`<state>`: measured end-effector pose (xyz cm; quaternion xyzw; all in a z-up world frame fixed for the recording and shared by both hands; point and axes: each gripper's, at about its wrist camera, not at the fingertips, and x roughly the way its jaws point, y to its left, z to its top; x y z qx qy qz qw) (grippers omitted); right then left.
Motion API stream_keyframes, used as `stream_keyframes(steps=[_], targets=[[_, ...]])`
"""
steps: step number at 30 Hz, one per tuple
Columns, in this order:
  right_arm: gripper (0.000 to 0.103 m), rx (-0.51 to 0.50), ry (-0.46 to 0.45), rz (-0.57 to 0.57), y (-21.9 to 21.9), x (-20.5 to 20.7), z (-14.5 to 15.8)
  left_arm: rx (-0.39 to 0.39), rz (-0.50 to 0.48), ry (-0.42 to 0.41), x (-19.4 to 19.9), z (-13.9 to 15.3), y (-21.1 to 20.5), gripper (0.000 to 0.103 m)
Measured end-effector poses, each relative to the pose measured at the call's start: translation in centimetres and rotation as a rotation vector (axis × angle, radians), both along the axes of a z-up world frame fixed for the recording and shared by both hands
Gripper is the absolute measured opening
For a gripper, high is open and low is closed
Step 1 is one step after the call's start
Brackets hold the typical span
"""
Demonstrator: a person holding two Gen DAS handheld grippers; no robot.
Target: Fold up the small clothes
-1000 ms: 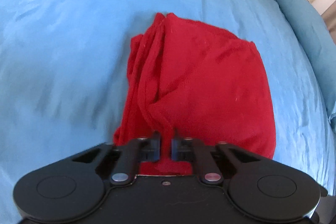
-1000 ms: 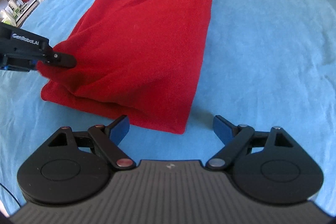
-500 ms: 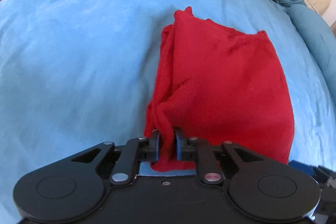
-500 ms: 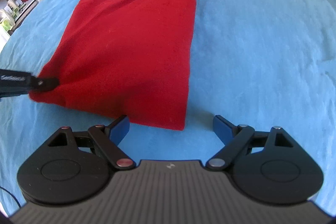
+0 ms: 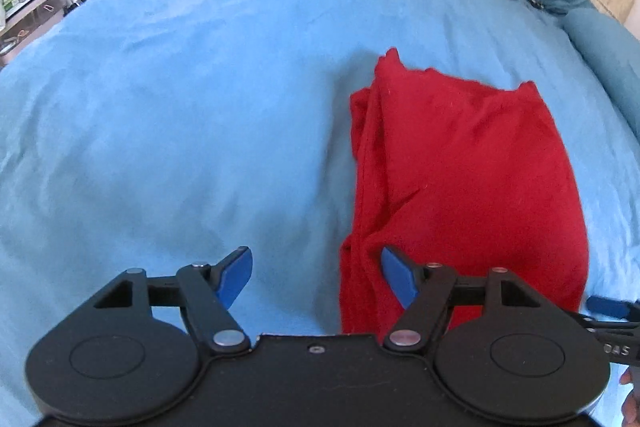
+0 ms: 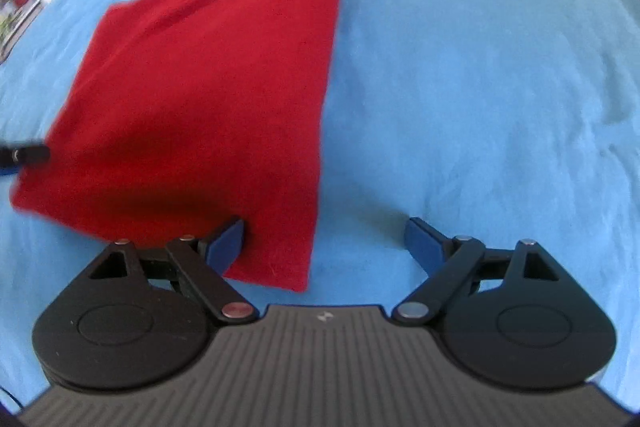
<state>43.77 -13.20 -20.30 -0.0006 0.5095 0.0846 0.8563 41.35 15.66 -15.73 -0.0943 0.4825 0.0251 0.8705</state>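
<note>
Red garment (image 5: 472, 179) lies folded on blue bedsheet (image 5: 180, 99); both grippers' fingers (image 5: 236, 273) (image 6: 224, 241) spread, empty.

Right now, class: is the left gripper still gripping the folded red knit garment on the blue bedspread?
Apart. In the left wrist view, the left gripper is open, and the red garment lies flat, unpinched between its fingers.

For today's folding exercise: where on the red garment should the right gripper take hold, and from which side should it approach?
Probably the near corner of the red garment, at its straight folded edge. It lies flat on the blue bedsheet, already between the open fingers of the right gripper. Come in low from the near side, sliding one finger under. The bunched layers by the open left gripper look less tidy.
</note>
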Motion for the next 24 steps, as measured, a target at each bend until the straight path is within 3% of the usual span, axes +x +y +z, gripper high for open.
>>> stream_keyframes(steps=[3,6,9,15,18,20,24], targets=[[0.103,0.01,-0.007,0.043,-0.4,0.1,1.3,0.003,-0.018,-0.01,0.3,0.4,0.1,0.075],[0.103,0.087,-0.068,0.067,-1.4,0.7,3.9,-0.045,-0.067,-0.043,1.1,1.9,0.2,0.076],[0.103,0.14,-0.066,0.081,-1.9,3.2,5.4,-0.085,-0.126,-0.044,3.4,2.6,-0.1,0.086],[0.103,0.277,0.053,0.04,-2.1,9.4,3.3,-0.19,-0.157,0.013,9.0,0.6,-0.2,0.09],[0.102,0.338,0.091,0.015,-2.1,11.0,1.7,-0.272,-0.165,0.046,10.4,-0.8,0.1,0.085],[0.09,0.36,0.106,0.014,-1.9,11.5,1.1,-0.312,-0.168,0.076,10.9,-1.6,0.4,0.072],[0.082,0.399,0.112,0.001,-1.6,11.5,0.5,-0.336,-0.161,0.075,10.6,-2.0,0.6,0.067]])
